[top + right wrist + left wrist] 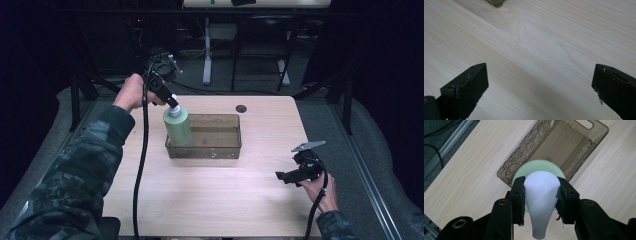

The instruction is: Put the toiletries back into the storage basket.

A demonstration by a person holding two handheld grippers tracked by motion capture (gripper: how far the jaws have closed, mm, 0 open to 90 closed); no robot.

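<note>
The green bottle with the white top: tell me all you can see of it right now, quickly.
The green bottle is pale, matte green, plastic by its look, with a round body and a white pump-style cap whose spout tapers toward the camera. It is upright at the left end of the clear brownish bin; whether its base rests on the bin's floor I cannot tell. The left gripper clamps the cap from above, jaws pressing both sides.

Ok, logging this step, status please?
Left gripper shut on bottle cap, bottle at bin's left end. Right gripper open, idle over table. Nothing in the way.
</note>
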